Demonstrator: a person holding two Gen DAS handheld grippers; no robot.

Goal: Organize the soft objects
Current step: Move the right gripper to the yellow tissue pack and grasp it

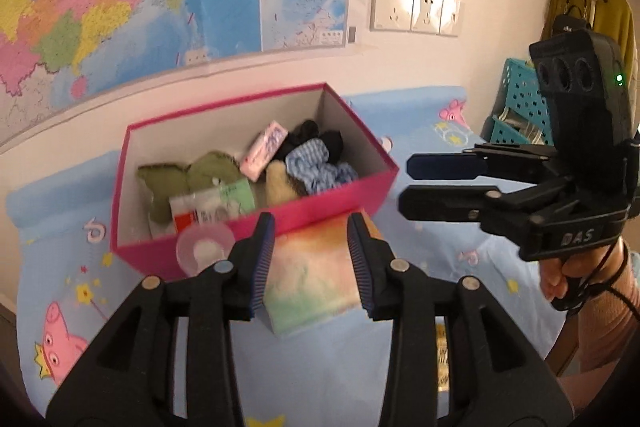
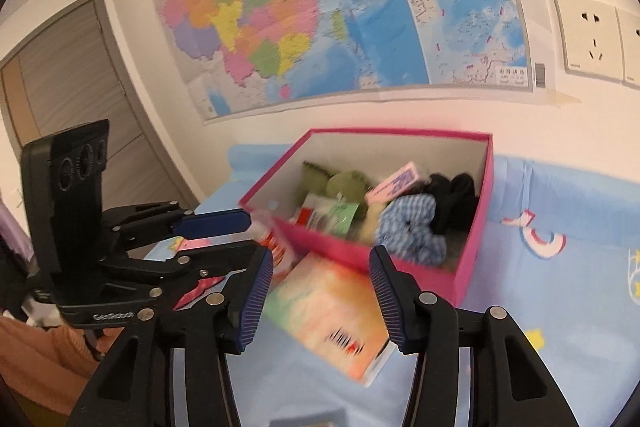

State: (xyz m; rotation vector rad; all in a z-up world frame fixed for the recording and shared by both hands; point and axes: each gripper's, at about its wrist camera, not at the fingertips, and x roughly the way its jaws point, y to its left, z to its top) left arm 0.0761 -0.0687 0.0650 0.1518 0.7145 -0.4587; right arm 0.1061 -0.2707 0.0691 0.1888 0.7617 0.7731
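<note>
An open pink box (image 1: 340, 201) (image 2: 476, 251) stands on the blue bed sheet by the wall. It holds a green plush (image 1: 188, 175), a blue checked cloth (image 1: 316, 165) (image 2: 412, 227), black fabric (image 1: 320, 139), a pink packet (image 1: 264, 149) and a green-white packet (image 1: 216, 205). A pastel tissue pack (image 1: 316, 275) (image 2: 332, 311) lies on the sheet in front of the box. My left gripper (image 1: 312, 259) is open above the pack. My right gripper (image 2: 320, 295) is open above the same pack, and it shows at the right in the left wrist view (image 1: 408, 181).
A clear pink-tinted cup (image 1: 204, 247) sits by the box's front left corner. A teal perforated basket (image 1: 516, 107) stands at the far right by a yellow garment (image 1: 612, 11). A wall map (image 2: 320, 7) and sockets (image 1: 416, 7) are behind the bed.
</note>
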